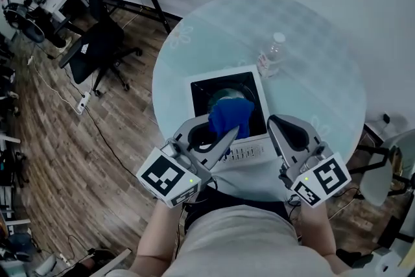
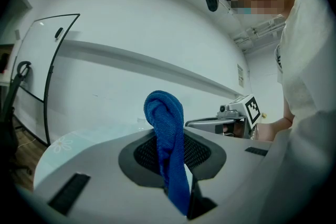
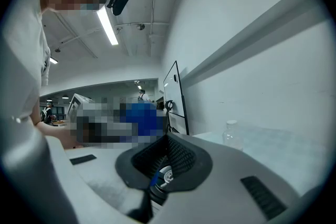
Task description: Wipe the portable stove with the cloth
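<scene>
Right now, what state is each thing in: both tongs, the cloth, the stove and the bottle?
Left tongs, shut on the cloth.
Right tongs, shut, gripping nothing.
Cloth, bunched, pinched, over the stove's middle.
Stove, flat on the table.
Bottle, upright, capped, beside the stove.

Office-like lab, swivel chair (image 1: 96, 47), whiteboard (image 2: 44, 71), power strip (image 1: 82, 102) on wood floor (image 1: 58, 159)

Blue cloth (image 2: 167, 139) of nubby, looped terry. The portable stove (image 1: 204, 97) has a glossy black top in a smooth white frame. Pale, frosted, smooth tabletop (image 1: 318, 81). Clear plastic bottle (image 1: 272, 56). Matt grey plastic left tongs (image 1: 228, 134). Wood-plank floor (image 1: 58, 139).
</scene>
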